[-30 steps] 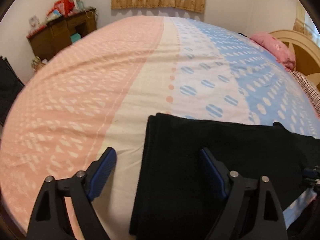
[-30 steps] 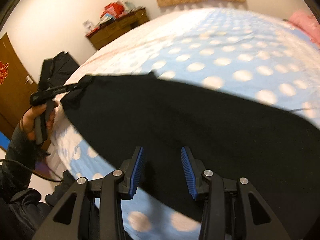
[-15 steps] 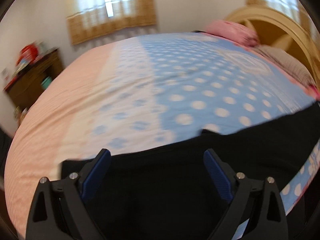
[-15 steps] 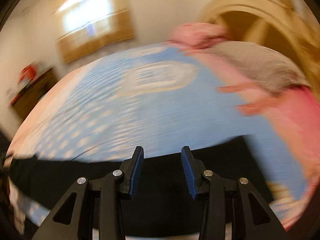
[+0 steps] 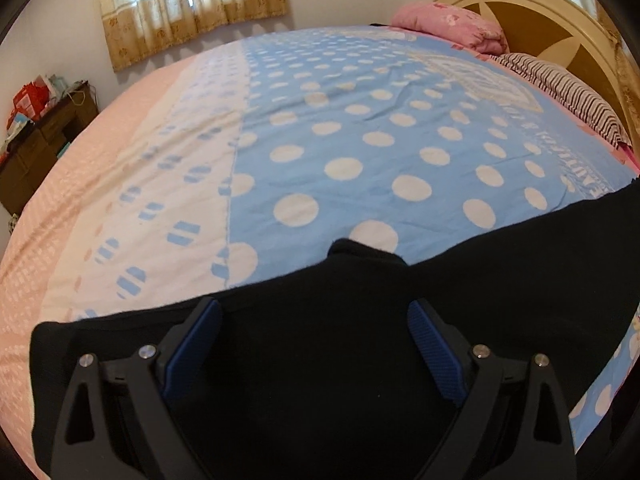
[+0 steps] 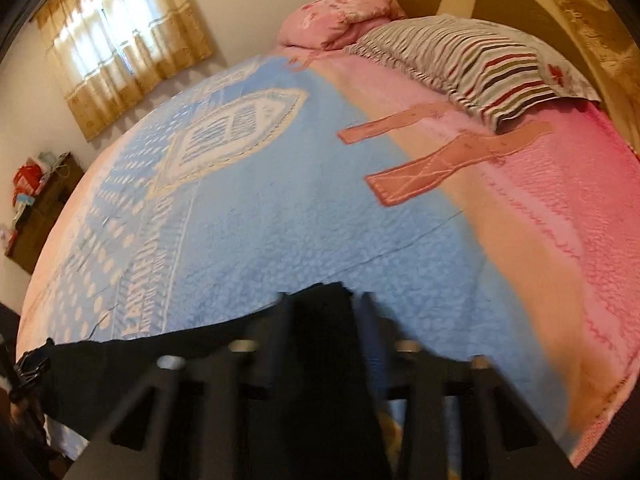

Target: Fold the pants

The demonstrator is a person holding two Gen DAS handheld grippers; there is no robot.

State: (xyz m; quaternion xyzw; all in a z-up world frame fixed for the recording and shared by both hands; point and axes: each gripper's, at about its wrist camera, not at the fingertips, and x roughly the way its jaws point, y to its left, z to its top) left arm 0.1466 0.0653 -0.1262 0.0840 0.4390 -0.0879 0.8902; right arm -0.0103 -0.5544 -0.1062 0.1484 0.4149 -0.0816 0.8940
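**Black pants lie across the near edge of the bed**

While the big bed (image 5: 352, 128) fills both views, the black pants (image 5: 320, 360) lie along its near edge, on the blue cover with white dots. In the left view the pants spread from the low left side all the way to the right side. A small bump of cloth sticks up at their far edge, about in the middle.

The headboard (image 5: 560, 20) stands at the far right end of the bed. A striped pillow (image 6: 472, 64) lies in front of it, and a pink pillow (image 6: 340, 16) lies just beside the striped one. A curtain (image 5: 188, 4) hangs on the far wall. A brown dresser (image 5: 36, 136) with red and white things on top stands by the wall on the left.

The left claw (image 5: 314, 344) is above the pants with its two blue pads far apart. Nothing is pinched between them; the cloth lies below.

The right claw (image 6: 326, 320) looks blurry. Its jaws have just been closing, and now they are close together with a fold of the black pants between them. The cloth sticks up past the tips. I cannot tell from the blur how hard the pads press on it.

At the far left edge of the right view, a bit of the other claw shows near the end of the pants.
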